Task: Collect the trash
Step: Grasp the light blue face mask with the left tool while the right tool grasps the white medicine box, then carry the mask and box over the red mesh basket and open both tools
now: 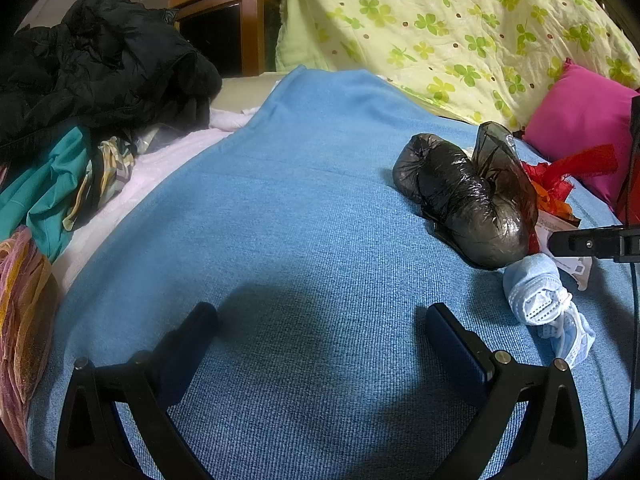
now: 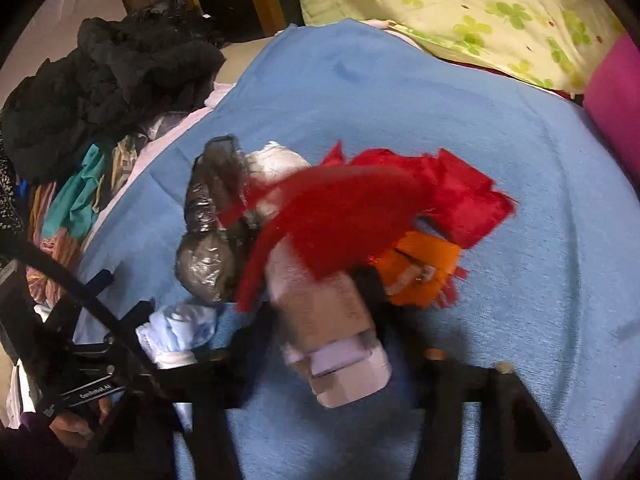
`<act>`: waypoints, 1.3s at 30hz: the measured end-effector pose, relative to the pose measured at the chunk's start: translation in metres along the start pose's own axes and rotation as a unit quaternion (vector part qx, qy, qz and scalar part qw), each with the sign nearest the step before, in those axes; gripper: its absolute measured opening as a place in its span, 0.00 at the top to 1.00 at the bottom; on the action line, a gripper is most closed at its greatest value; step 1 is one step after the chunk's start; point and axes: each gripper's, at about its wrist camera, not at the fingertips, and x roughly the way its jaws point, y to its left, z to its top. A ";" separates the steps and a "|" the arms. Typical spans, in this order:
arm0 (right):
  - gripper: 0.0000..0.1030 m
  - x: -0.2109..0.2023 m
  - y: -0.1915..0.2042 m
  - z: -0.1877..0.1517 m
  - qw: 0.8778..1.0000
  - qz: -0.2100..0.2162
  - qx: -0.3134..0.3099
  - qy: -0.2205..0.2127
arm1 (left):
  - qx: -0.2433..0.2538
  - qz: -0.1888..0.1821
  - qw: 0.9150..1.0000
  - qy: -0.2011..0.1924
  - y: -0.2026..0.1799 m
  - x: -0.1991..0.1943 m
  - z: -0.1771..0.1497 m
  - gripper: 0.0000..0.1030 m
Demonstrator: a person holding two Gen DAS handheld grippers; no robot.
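Observation:
A trash pile lies on the blue blanket: a knotted black plastic bag, red and orange scraps, a crumpled light-blue face mask and a white paper wrapper. My left gripper is open and empty, low over the blanket, left of the pile. In the blurred right wrist view, my right gripper is closed around a pale carton-like wrapper with the red scrap and orange scrap over it. The black bag and mask lie to its left.
Dark clothes and a teal garment are heaped along the left. A clover-print quilt and a pink pillow lie behind the pile. A wooden cabinet stands at the back.

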 end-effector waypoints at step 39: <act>0.56 -0.073 -0.063 -0.067 0.993 -0.042 0.107 0.008 | 0.059 -0.105 0.990 0.077 -0.104 -0.031 0.022 0.79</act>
